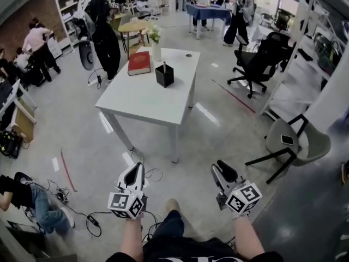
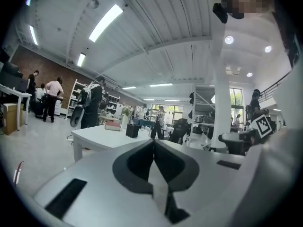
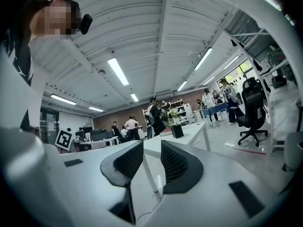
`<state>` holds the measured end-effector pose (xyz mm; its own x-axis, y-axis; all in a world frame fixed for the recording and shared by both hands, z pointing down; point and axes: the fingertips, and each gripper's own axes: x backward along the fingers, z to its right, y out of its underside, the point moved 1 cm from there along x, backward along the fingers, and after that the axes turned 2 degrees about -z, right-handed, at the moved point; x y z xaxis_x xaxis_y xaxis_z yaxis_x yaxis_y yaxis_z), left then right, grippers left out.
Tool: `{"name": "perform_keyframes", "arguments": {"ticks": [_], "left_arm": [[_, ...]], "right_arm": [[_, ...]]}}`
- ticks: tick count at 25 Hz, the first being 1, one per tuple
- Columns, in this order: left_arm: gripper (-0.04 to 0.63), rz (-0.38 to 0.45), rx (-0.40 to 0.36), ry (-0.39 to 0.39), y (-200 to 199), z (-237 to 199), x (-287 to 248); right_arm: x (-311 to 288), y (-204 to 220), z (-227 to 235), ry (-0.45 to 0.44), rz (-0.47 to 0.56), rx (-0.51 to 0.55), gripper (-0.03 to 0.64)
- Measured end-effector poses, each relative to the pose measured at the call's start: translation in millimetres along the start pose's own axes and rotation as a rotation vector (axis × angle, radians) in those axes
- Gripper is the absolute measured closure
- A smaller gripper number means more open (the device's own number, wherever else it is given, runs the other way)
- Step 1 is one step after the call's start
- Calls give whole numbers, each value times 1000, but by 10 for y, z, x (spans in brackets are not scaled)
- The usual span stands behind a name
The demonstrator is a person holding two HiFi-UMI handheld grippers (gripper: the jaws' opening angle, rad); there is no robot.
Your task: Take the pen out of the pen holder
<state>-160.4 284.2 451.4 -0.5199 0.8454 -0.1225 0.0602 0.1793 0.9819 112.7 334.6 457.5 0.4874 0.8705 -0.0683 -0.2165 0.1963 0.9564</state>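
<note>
Head view: we stand on the floor well back from the white counter (image 1: 143, 100), with both claws held low in front of us and pointing toward it. The left claw (image 1: 134, 171) is pressed together. In the left gripper view its dark pads (image 2: 142, 162) meet tip to tip with nothing between them. The right claw (image 1: 222, 169) is spread. In the right gripper view a clear gap shows between its ribbed pads (image 3: 175, 164), with nothing in it and only the floor and a counter leg behind. The black pen holder (image 1: 164, 76) sits on the far half of the counter, well apart from both claws. The pen (image 1: 164, 66) stands upright in it, its top poking out above the rim. A red book (image 1: 139, 63) lies near the holder on its left. A white vase (image 1: 156, 49) with flowers stands behind the book by the far edge. A black office chair (image 1: 262, 61) is off to the right of the counter. A grey chair (image 1: 302, 143) sits nearer us on the right, with a small flat white thing on its seat. Cables (image 1: 82, 214) trail over the floor at lower left. Several people stand at the back of the room.
</note>
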Motion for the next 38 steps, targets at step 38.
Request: {"name": "perform_keyframes", "arguments": {"ticks": [38], "left_arm": [[591, -6, 27, -52, -546, -1860, -2293]], "right_arm": [[-2953, -545, 1021, -85, -17, 8, 489]]}}
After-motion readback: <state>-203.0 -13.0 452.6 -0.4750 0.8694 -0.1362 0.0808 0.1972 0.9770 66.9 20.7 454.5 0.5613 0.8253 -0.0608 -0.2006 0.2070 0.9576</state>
